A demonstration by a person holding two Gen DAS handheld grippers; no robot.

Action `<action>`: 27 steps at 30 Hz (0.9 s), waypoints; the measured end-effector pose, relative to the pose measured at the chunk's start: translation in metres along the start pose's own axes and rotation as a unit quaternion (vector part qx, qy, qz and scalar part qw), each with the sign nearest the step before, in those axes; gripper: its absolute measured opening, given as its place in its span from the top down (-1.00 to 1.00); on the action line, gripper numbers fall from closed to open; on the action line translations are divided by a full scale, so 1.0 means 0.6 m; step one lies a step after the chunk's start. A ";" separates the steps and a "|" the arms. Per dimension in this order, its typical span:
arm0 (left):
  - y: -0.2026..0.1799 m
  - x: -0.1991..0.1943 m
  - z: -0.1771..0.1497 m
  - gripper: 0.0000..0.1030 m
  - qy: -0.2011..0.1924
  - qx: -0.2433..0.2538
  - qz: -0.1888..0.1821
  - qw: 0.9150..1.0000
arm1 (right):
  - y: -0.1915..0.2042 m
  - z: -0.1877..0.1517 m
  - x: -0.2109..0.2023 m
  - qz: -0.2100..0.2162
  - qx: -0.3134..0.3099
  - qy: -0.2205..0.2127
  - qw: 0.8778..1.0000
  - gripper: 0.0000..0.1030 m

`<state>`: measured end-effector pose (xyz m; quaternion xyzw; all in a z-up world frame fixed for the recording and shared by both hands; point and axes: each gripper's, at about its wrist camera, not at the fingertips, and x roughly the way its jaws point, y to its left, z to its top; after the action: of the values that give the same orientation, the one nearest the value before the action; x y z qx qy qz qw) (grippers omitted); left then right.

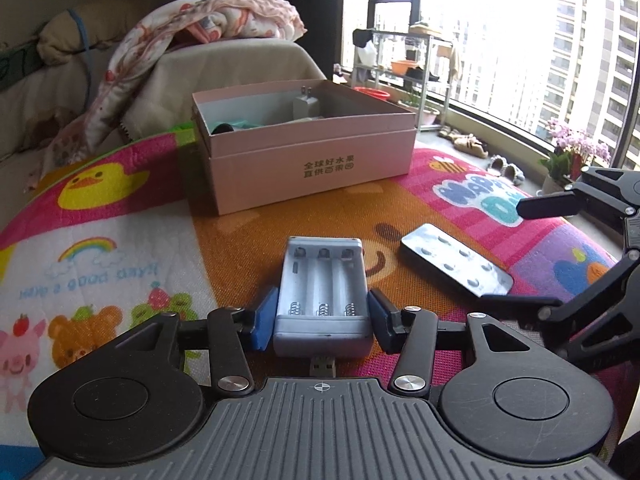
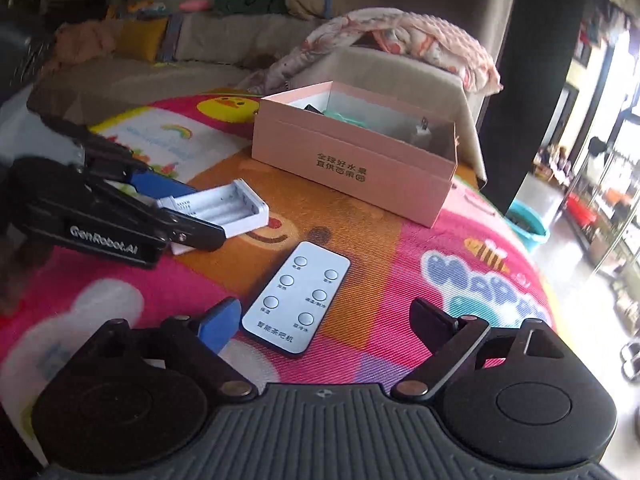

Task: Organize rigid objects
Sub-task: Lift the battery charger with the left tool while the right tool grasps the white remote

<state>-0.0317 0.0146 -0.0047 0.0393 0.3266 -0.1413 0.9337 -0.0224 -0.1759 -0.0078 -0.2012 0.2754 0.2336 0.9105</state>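
Both risk slips: left gripper (image 1: 322, 322) pinches the battery charger (image 1: 323, 294) only at its near end, so it may tip, while right gripper (image 2: 326, 320) gapes wide and empty around the remote (image 2: 296, 298).

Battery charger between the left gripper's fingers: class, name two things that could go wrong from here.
1. The left gripper holds only the near end of the battery charger, so it might tip or slip when lifted.
2. The right gripper is open around the remote, which lies flat on the mat; the fingers may slide over it.

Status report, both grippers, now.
Left gripper straddles white three-slot battery charger, contact unclear. Right gripper open, around silver remote. Pink cardboard box unobstructed.
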 end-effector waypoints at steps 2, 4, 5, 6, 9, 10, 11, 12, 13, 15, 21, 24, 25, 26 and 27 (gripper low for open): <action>-0.005 -0.004 -0.004 -0.04 -0.003 0.000 0.005 1.000 | -0.023 -0.007 0.002 -0.042 -0.005 0.000 0.999 -0.78; -0.011 -0.005 -0.007 -0.04 -0.005 0.011 0.009 1.000 | -0.050 -0.014 0.015 -0.126 -0.010 0.013 0.992 -0.78; -0.008 -0.004 -0.006 -0.04 -0.004 0.008 0.007 1.000 | -0.066 -0.014 0.023 -0.164 -0.002 0.024 0.986 -0.78; -0.004 -0.003 -0.006 -0.05 -0.004 0.001 0.003 1.000 | -0.081 -0.013 0.026 -0.178 0.017 0.031 0.983 -0.78; 0.006 -0.003 -0.006 -0.05 -0.009 -0.022 -0.007 1.000 | -0.124 -0.004 0.018 -0.101 0.124 0.042 0.986 -0.77; 0.007 -0.004 -0.007 -0.05 -0.010 -0.026 -0.008 1.000 | -0.128 -0.003 0.017 -0.054 0.155 0.043 0.986 -0.77; 0.007 -0.004 -0.007 -0.05 -0.011 -0.027 -0.007 1.000 | -0.125 -0.001 0.021 -0.024 0.170 0.046 0.984 -0.77; 0.005 -0.004 -0.008 -0.05 -0.011 -0.025 -0.006 1.000 | -0.118 0.001 0.027 -0.013 0.175 0.048 0.983 -0.77; 0.004 -0.004 -0.008 -0.05 -0.012 -0.023 -0.004 1.000 | -0.106 0.006 0.038 -0.018 0.171 0.049 0.984 -0.77; 0.002 -0.003 -0.008 -0.05 -0.012 -0.019 -0.001 1.000 | -0.084 0.014 0.059 -0.042 0.146 0.050 0.987 -0.77; -0.005 -0.004 -0.009 -0.05 -0.012 -0.009 0.006 1.000 | -0.073 0.044 0.099 0.039 0.138 0.058 0.988 -0.96; -0.008 -0.004 -0.009 -0.05 -0.011 -0.003 0.010 1.000 | -0.065 0.050 0.103 0.033 0.130 0.056 0.989 -0.97; -0.010 -0.003 -0.008 -0.05 -0.011 0.000 0.012 1.000 | -0.065 0.050 0.104 0.032 0.133 0.055 0.989 -0.97; -0.012 -0.003 -0.008 -0.05 -0.010 0.002 0.014 1.000 | -0.066 0.050 0.104 0.032 0.134 0.054 0.989 -0.96; -0.013 -0.003 -0.008 -0.05 -0.010 0.003 0.015 1.000 | -0.066 0.050 0.103 0.030 0.136 0.052 0.989 -0.95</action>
<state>-0.0381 0.0086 -0.0071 0.0451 0.3162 -0.1286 0.9389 0.0569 -0.1738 -0.0125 -0.0786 0.3579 0.2106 0.9063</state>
